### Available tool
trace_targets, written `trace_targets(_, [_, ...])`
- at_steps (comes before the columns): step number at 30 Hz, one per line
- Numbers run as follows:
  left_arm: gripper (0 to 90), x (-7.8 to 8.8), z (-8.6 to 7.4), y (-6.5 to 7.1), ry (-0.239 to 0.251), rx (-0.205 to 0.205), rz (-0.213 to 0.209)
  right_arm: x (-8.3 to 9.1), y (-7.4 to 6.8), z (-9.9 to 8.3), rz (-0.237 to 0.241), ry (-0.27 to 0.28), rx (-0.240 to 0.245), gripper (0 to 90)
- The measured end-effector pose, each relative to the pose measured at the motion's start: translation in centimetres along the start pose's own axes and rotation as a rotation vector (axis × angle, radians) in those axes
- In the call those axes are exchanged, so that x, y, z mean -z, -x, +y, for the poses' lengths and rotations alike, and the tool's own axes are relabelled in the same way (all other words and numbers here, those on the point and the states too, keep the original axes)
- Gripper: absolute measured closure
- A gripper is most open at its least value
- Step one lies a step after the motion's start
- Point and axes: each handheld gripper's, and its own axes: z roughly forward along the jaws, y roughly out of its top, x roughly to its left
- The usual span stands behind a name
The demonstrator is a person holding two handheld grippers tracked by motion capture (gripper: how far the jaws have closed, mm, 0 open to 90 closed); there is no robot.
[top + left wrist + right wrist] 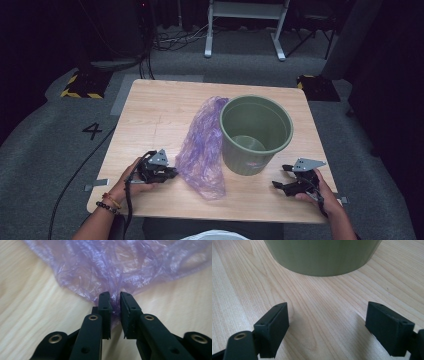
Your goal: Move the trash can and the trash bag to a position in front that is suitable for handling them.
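Note:
A crumpled purple plastic bag (pixel 202 150) lies on the wooden table (pixel 150 110), stretched from the front middle up along the left side of a green plastic bin (pixel 245 160). The bin stands upright and looks empty inside. My left gripper (pixel 172 172) rests low at the bag's left edge. In the left gripper view its jaws stand nearly together, with a bunched fold of the bag (pixel 120 267) pinched between the left gripper (pixel 115 300) pads. My right gripper (pixel 280 177) sits near the front right of the table, open, pointing at the bin's base (pixel 322 255). Only bare wood lies between the right gripper (pixel 327 308) jaws.
Beyond the table's far edge stand a white metal frame (pixel 245 25) and two bases with yellow-black stripes (pixel 82 85). A "4" (pixel 92 130) is marked on the grey floor at left. Cables trail from both grippers over the front edge.

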Motion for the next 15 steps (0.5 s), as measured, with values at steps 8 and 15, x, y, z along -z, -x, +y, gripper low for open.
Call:
trace_targets(8, [75.6,-2.1,2.3,3.8,-0.017,-0.097,-0.061,0.0,0.0,0.0,-0.002,0.0,-0.001,18.3])
trace_targets(15, [71.4,-3.8,4.1,6.3,-0.023,-0.158,-0.114,-0.2,0.2,0.3,-0.038,0.013,-0.016,24.5])
